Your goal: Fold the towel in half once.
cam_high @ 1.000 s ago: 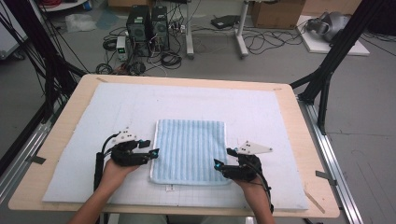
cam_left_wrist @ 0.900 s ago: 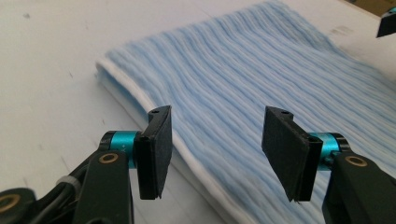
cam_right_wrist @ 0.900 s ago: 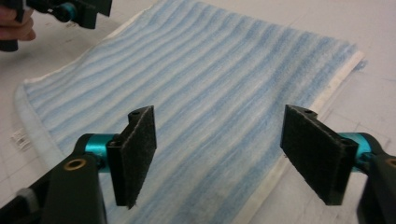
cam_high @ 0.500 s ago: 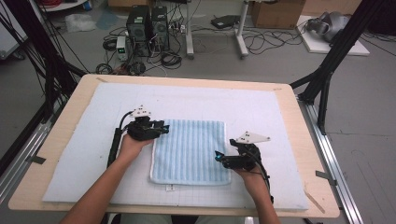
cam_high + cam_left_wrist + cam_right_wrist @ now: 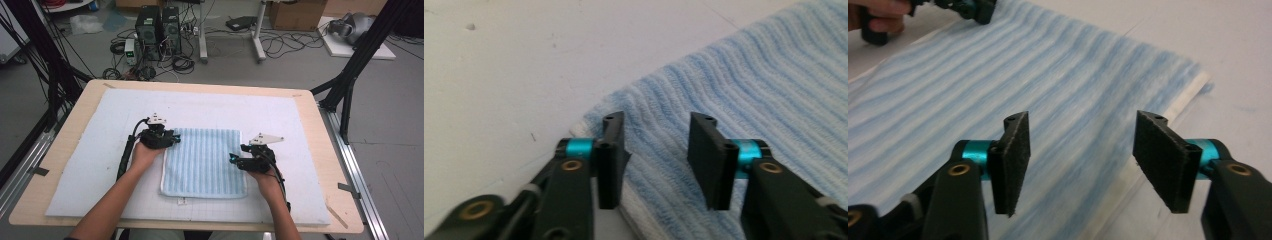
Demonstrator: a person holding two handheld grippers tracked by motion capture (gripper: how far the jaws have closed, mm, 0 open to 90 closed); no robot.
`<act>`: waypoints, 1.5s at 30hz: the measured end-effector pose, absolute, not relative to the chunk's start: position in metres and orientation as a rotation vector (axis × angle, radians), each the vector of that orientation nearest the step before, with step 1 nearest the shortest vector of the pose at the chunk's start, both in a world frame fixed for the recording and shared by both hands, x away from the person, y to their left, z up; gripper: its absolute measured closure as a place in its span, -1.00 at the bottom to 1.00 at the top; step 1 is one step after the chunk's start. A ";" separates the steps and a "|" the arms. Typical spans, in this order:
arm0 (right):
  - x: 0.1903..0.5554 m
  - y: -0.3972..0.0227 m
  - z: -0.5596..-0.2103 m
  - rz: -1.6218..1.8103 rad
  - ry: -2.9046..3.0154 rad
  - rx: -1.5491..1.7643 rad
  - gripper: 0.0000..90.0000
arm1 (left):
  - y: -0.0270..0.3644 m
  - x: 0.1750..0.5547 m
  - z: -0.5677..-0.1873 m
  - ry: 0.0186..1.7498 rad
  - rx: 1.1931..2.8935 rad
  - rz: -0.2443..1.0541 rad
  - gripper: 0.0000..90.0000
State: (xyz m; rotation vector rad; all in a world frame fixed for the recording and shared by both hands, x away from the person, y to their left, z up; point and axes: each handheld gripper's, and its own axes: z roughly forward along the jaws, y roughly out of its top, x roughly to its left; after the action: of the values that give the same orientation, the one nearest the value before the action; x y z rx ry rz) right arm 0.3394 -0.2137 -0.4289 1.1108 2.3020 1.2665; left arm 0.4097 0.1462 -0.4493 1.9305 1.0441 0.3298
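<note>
Two tongs work at one blue-and-white striped towel [image 5: 204, 162], which lies flat on the white mat [image 5: 100, 145] covering the wooden bench [image 5: 320, 115], toward the near middle of it. The left tongs [image 5: 174, 139] sit at the towel's far left corner, held in the person's left hand [image 5: 145, 155]. In the left gripper view the two black pads stand apart over that corner [image 5: 634, 115], with striped cloth showing in the gap between them; the jaws have just been opening a little, and nothing is pinched. The right tongs [image 5: 232, 158] rest at the towel's right edge, about halfway along it, held in the right hand [image 5: 265, 182] and pointing inward across the cloth. In the right gripper view their pads are also spread, hanging above the towel [image 5: 998, 65] near its white hem, with the cloth lying loose beneath them; these jaws have just been closing somewhat, yet they grip nothing. The left tongs [image 5: 968, 7] show at the far corner in that same view. A small label pokes out from the towel's near edge.
</note>
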 end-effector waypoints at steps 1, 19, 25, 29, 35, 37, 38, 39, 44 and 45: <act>0.344 -0.213 -0.429 1.255 2.302 1.114 0.07 | 0.147 0.409 -0.448 1.041 1.914 0.327 0.08; 0.387 -0.212 -0.430 1.062 2.280 1.160 0.23 | 0.185 0.387 -0.430 0.937 1.752 0.313 -0.08; 0.356 -0.220 -0.420 1.163 2.273 1.072 -0.42 | 0.190 0.377 -0.428 0.910 1.694 0.308 -0.49; 0.337 -0.225 -0.416 1.227 2.211 1.052 -0.75 | 0.191 0.372 -0.424 0.871 1.676 0.301 -0.62; 0.318 -0.236 -0.414 1.295 2.175 1.001 -0.75 | 0.187 0.362 -0.420 0.823 1.680 0.314 -0.61; 0.316 -0.239 -0.414 1.290 2.145 1.002 -0.75 | 0.186 0.361 -0.420 0.821 1.684 0.319 -0.61; 0.316 -0.240 -0.414 1.296 2.133 1.003 -0.75 | 0.186 0.361 -0.420 0.818 1.687 0.318 -0.61; 0.316 -0.241 -0.414 1.309 2.140 1.006 -0.75 | 0.186 0.361 -0.420 0.818 1.693 0.317 -0.61; 0.315 -0.241 -0.414 1.299 2.152 1.009 -0.75 | 0.188 0.359 -0.422 0.820 1.698 0.329 -0.60; 0.315 -0.241 -0.414 1.301 2.152 1.007 -0.75 | 0.188 0.359 -0.422 0.822 1.697 0.329 -0.60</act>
State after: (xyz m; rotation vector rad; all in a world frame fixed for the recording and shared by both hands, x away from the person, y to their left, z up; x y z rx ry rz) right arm 0.3151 -0.2407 -0.4144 1.0066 2.1523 1.3013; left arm 0.3589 0.1879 -0.4223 1.6974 0.8219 0.3285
